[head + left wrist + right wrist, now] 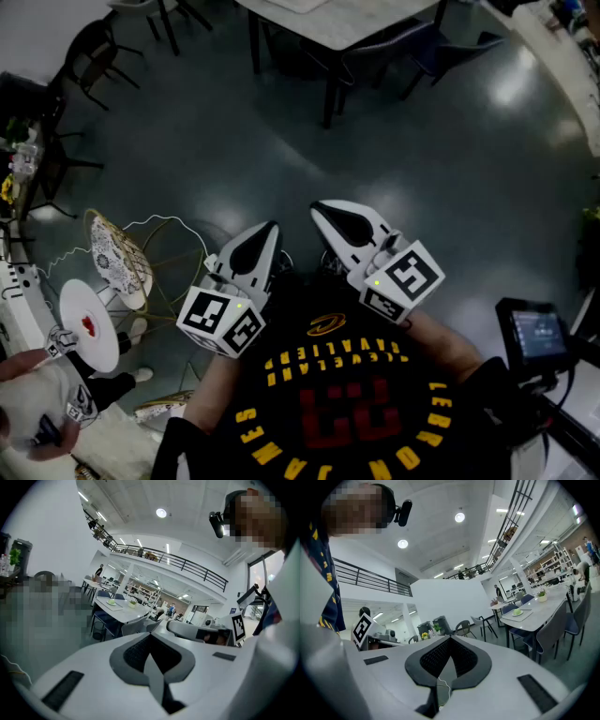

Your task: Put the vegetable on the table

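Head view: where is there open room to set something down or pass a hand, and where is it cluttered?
Open: the dark floor between the table and the left gripper and right gripper, both shut and empty. Crowded: the left edge, where a wire stand, a white plate and chairs stand; a screen device sits at lower right.

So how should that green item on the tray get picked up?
Probably from above, with the jaws across its sides: the green item sits as a low mound on a tray near the table edge. It is too distant to show finer detail.
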Motion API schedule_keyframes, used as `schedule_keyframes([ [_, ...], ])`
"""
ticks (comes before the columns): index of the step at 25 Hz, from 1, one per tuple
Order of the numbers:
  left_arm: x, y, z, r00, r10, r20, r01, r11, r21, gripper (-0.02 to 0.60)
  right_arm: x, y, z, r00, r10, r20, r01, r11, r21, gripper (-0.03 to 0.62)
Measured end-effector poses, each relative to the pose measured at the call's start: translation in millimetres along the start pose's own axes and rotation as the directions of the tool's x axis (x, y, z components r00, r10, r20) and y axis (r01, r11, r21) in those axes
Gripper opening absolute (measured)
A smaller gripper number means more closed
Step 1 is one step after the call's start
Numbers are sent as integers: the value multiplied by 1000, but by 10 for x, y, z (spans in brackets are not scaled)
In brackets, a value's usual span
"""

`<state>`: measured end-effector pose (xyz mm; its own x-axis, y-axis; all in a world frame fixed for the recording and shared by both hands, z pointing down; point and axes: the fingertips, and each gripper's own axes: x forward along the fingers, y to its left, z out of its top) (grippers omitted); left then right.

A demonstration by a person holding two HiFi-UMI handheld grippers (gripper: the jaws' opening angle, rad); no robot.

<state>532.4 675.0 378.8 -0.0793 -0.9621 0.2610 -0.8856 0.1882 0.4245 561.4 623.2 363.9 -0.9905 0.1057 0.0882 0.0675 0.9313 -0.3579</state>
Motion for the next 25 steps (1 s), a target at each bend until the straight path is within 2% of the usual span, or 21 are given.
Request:
schedule_keyframes([
  [6, -292, 33, -15, 1000, -6, 6, 6, 1000, 5, 0, 37, 311, -35, 1000, 3, 0, -3, 1000, -19, 5],
  [9, -446, 183, -51, 1000, 8, 11, -7, 1000, -19, 0, 157, 421, -150, 1000, 6, -14, -6, 1000, 8, 5],
  [17, -698, 614, 114, 998, -25, 63, 27, 999, -25, 0, 559, 578, -177, 998, -66, -13, 66, 998, -2, 5],
  [25, -750, 951, 184, 998, -37, 45, 39, 997, -63, 0, 862, 614, -217, 994, -103, -44, 103, 995, 10, 5],
])
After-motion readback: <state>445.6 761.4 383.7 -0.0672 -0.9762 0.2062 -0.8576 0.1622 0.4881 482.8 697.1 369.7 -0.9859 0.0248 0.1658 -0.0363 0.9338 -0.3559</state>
